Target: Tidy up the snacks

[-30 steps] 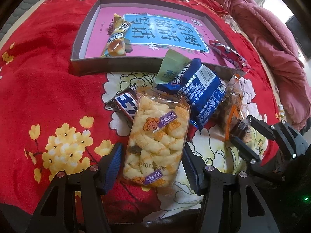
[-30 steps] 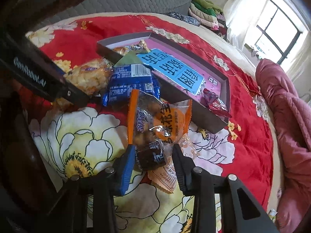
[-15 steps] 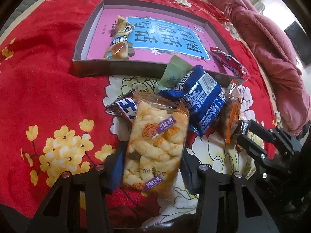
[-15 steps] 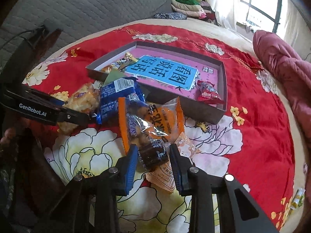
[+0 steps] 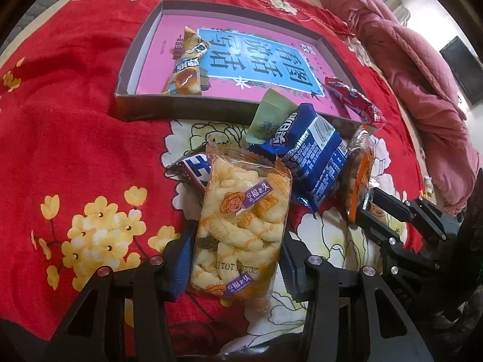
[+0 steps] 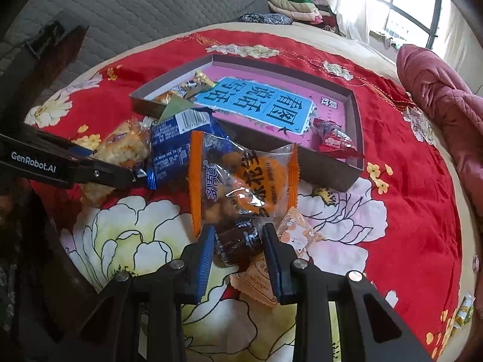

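My left gripper (image 5: 234,255) is shut on a clear bag of yellow puffed snacks (image 5: 241,226), lifted slightly off the red floral bedspread. My right gripper (image 6: 238,250) is shut on a small dark brown wrapped candy (image 6: 237,242). An orange-edged bag of nuts (image 6: 241,178) lies just beyond it. A blue biscuit pack (image 5: 308,163) and a pale green wrapper (image 5: 268,117) lie between the grippers. The grey box lid with a pink inside (image 5: 142,48) holds a long yellow bar (image 5: 187,66) and a red packet (image 6: 333,141).
A blue-and-white wrapped bar (image 5: 196,170) lies under the puffed snack bag. Pale orange sachets (image 6: 297,235) lie beside my right fingers. A pink quilt (image 5: 407,60) is bunched at the right. Folded clothes (image 6: 295,3) sit far back by a window.
Both grippers have drawn back and risen a little with their snacks held. The left jaws closed onto the puffed snack bag. The box now sits further off in both views.
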A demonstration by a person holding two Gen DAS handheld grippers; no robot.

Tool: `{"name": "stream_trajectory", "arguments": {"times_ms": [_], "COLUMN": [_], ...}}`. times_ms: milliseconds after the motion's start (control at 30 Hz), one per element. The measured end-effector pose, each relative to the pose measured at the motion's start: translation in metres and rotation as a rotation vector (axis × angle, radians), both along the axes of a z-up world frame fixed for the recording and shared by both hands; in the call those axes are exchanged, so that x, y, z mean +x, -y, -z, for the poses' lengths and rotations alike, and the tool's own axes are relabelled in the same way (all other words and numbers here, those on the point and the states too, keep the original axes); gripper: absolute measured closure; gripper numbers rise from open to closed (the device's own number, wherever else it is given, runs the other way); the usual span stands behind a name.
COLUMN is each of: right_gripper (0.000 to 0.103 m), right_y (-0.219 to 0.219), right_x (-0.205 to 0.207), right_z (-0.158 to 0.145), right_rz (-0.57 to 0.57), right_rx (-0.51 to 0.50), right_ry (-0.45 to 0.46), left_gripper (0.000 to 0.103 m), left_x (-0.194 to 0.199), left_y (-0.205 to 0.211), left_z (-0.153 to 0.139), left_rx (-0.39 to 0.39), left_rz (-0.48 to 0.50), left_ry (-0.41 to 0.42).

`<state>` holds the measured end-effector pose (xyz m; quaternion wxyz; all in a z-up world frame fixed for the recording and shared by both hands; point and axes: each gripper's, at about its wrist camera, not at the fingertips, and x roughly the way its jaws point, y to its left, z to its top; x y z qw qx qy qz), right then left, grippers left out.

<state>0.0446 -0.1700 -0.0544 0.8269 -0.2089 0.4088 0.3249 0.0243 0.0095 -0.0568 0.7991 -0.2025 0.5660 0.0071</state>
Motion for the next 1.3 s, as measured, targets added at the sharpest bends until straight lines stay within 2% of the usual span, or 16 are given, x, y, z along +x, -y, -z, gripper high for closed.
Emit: {"name": "stream_trajectory", "arguments": {"times_ms": [467,667,900,1300], "right_gripper": [0.071,0.071,0.071,0.071], "right_y": [0.019,0.022,0.021,0.025], "right_x": [0.004,0.004,0.003,0.005], "right_z": [-0.028,-0.035,-0.038,-0.046], "right_rz": [0.045,0.062,0.054,0.076], "right_rx": [0.179,0.214,0.225,0.268], "right_ry": [0.005,0.023,0.028,0.053], "left_gripper": [0.052,0.052,0.052,0.052], "left_x": [-0.006,-0.007,-0.006,-0.007], "left_y": [-0.003,-0.005,-0.006,-0.012], "left_z": [-0.026,-0.038,-0.036,-0.05], "left_rx": [0.02,0.032,0.032,0.044], "left_rz": [-0.005,-0.013,-0.012,-0.03], "left_ry": [0.079,0.12,0.118,0.171]}}
